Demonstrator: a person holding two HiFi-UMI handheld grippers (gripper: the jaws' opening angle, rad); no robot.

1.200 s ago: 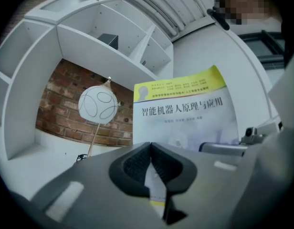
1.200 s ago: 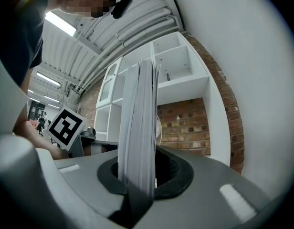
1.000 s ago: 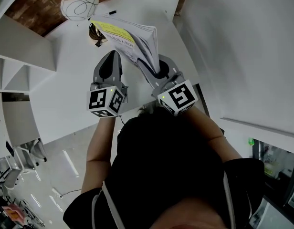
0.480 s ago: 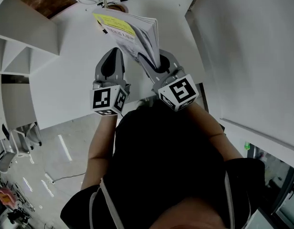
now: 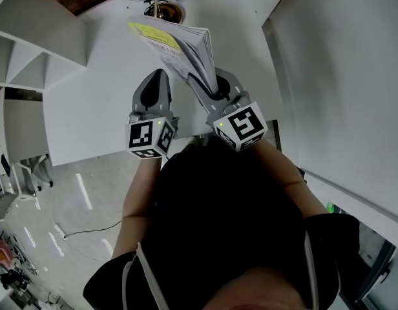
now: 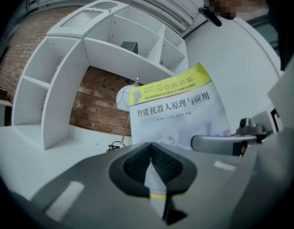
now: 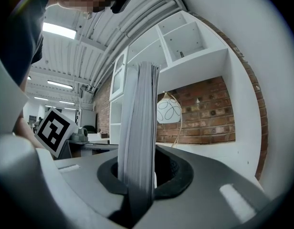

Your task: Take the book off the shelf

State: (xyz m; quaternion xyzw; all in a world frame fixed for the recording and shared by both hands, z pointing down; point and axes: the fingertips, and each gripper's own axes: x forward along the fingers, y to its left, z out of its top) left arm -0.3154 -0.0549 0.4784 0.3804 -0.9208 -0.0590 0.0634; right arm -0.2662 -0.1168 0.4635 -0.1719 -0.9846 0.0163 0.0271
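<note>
Book (image 5: 178, 45) clamped edge-on in right claw (image 5: 210, 86); left claw (image 5: 156, 76) beside, shut.

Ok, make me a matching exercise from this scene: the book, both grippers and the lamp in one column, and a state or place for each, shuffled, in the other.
Column one:
1. white paperback book with a yellow band
2. left gripper
3. right gripper
4. white globe lamp with looping lines

Column two:
A. shut on the book's edge
B. shut, with nothing between the jaws
C. standing in front of the red brick wall
D. held up over the white table

Pairs: 1-D, 2-B, 3-A, 4-C
</note>
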